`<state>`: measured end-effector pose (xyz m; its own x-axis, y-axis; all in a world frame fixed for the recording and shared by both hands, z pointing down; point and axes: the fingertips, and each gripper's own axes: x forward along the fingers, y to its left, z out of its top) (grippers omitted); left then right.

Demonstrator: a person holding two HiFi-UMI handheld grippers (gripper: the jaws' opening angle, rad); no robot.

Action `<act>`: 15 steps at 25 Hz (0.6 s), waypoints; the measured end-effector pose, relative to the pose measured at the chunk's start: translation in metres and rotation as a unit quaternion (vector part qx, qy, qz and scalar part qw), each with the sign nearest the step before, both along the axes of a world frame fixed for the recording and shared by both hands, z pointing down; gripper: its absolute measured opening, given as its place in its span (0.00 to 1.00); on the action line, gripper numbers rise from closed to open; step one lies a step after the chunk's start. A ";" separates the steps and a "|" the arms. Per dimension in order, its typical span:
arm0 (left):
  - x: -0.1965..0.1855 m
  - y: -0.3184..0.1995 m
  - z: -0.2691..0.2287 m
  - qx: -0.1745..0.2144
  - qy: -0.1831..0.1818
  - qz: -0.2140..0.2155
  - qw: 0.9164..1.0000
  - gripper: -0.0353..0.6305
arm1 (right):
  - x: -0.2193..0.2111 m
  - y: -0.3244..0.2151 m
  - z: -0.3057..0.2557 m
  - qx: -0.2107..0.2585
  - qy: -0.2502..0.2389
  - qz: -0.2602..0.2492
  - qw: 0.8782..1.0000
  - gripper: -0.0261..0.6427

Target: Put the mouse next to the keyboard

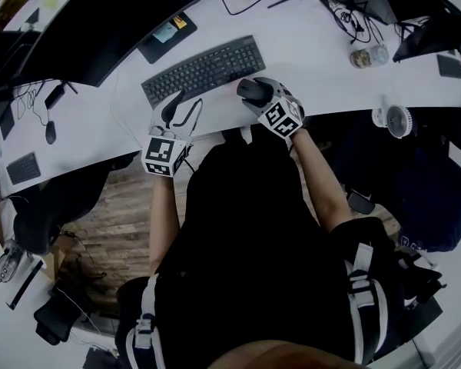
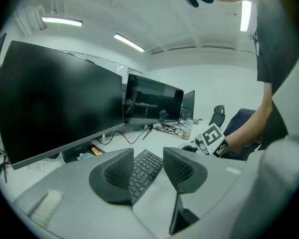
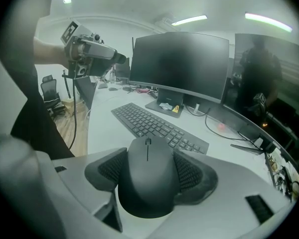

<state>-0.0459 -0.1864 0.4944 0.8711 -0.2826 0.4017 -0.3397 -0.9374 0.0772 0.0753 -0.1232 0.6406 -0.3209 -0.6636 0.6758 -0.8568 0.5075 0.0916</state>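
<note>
A black mouse point(image 3: 148, 183) sits between the textured pads of my right gripper point(image 3: 149, 167), which is shut on its sides. In the head view the mouse point(image 1: 250, 90) is just off the right end of the black keyboard point(image 1: 203, 70), near the white desk's front edge point(image 1: 346, 91). I cannot tell whether it rests on the desk. My left gripper point(image 1: 174, 108) hovers at the keyboard's near left corner, open, with nothing between its fingers. In the left gripper view, the keyboard point(image 2: 150, 159) shows through the gap of that gripper point(image 2: 148, 167).
Dark monitors point(image 3: 182, 63) curve along the back of the desk. A black pad with sticky notes point(image 1: 166, 35) lies behind the keyboard. Cables point(image 1: 346, 15) and a jar point(image 1: 361, 57) are at the back right. A small white fan point(image 1: 396, 120) sits at the right edge.
</note>
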 end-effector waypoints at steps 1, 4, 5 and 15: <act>0.002 -0.001 0.000 0.000 -0.001 0.000 1.000 0.33 | 0.004 -0.001 -0.001 0.002 -0.001 0.003 1.000 0.48; 0.011 -0.002 0.000 -0.001 0.000 0.002 1.000 0.33 | 0.014 -0.003 -0.003 0.005 -0.004 0.013 1.000 0.48; 0.014 -0.002 -0.001 -0.001 0.001 0.004 1.000 0.33 | 0.017 -0.004 -0.003 0.006 -0.005 0.016 1.000 0.48; 0.045 -0.010 -0.011 0.002 0.002 0.021 1.000 0.32 | 0.043 -0.015 -0.006 0.013 -0.022 0.038 0.999 0.48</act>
